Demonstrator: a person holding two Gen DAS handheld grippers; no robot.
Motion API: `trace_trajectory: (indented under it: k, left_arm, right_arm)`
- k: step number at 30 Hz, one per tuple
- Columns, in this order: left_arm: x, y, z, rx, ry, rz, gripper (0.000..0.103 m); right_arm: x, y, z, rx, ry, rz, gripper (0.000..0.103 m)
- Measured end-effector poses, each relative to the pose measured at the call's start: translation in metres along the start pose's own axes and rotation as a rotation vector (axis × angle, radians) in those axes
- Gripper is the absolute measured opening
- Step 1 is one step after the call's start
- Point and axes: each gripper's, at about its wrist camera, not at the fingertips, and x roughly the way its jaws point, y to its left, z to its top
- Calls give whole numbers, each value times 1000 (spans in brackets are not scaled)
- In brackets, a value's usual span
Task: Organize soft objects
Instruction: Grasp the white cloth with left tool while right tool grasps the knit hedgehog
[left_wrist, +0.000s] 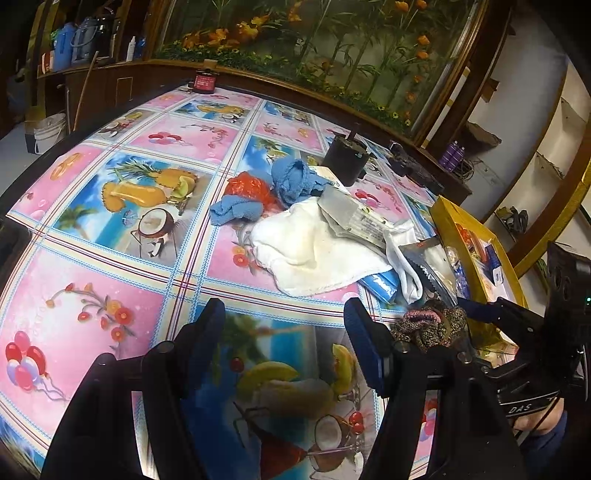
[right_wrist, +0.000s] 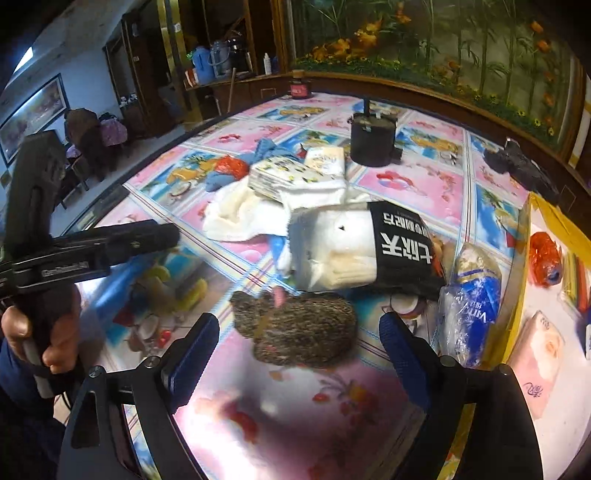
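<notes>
Speckled knit cloth (right_wrist: 295, 326), brown with a pink patch, lying on the tablecloth (right_wrist: 295, 417) just ahead of the right gripper (right_wrist: 297, 343), between its two blue-padded fingers (right_wrist: 192, 350) but untouched by either. Right gripper spread wide, nothing held. Left gripper (left_wrist: 284, 332) likewise spread wide and clasping nothing, poised over bare tablecloth to the left of the same knit cloth (left_wrist: 430, 326) (seen from that side tucked past the gripper's right finger). Beyond the knit cloth, a clear packet with a black printed band (right_wrist: 364, 245), white folded fabric inside. Left of that packet, a rumpled white towel (left_wrist: 310, 247); farther back, a blue cloth (left_wrist: 291, 181) and something orange-red and crinkly (left_wrist: 251, 188). Right of the knit cloth, a blue-and-white plastic pack (right_wrist: 471, 295), resting against the wall of a yellow-rimmed box (right_wrist: 517, 280). Inside the box, an orange wrapper (right_wrist: 545, 258) and a pale pink packet (right_wrist: 539, 354). Far behind the heap, a black cylindrical pot (right_wrist: 371, 138) standing upright.
</notes>
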Motion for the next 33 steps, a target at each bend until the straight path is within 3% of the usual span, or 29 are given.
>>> trace_trajectory:
  k: [2,3,4,7,10,12,19,21,22,23,26,33]
  left_arm:
    - [1,0,0,-2,3,0,66]
    - [1,0,0,1,6,3,66]
    - [2,-1,1,5,10,6,66]
    - [6,-5,5,36,29,4,66]
    - [8,-11,19,81,31,45,66]
    - [15,-19,34,140,50,12,67]
    - [67,-30,65,279,158,25,66]
    - [76,-34,64,303,146,63,65]
    - [80,-35,61,309,143,98,49]
    - [83,-36,58,311,160,116,19]
    - [72,-33,50,260,132,131,9]
    - [4,-9,3,165,121,81,9]
  right_arm:
    - [12,6,-1,1,19,9,88]
    - [16,8,0,0,23,14,85]
    - [18,10,-2,1,23,29,71]
    - [20,19,-3,-20,18,55,67]
    - [9,19,-2,-38,-65,123,67]
    - [4,13,-2,-14,-118,150,67]
    - [7,-13,-6,87,-149,172,67]
    - [7,-18,-8,115,-153,198,67]
    - [8,-22,-10,121,-153,202,67]
    - [8,-22,-11,121,-153,196,67]
    - [8,-23,-12,123,-152,205,68]
    - [5,-21,-13,102,-159,228,68]
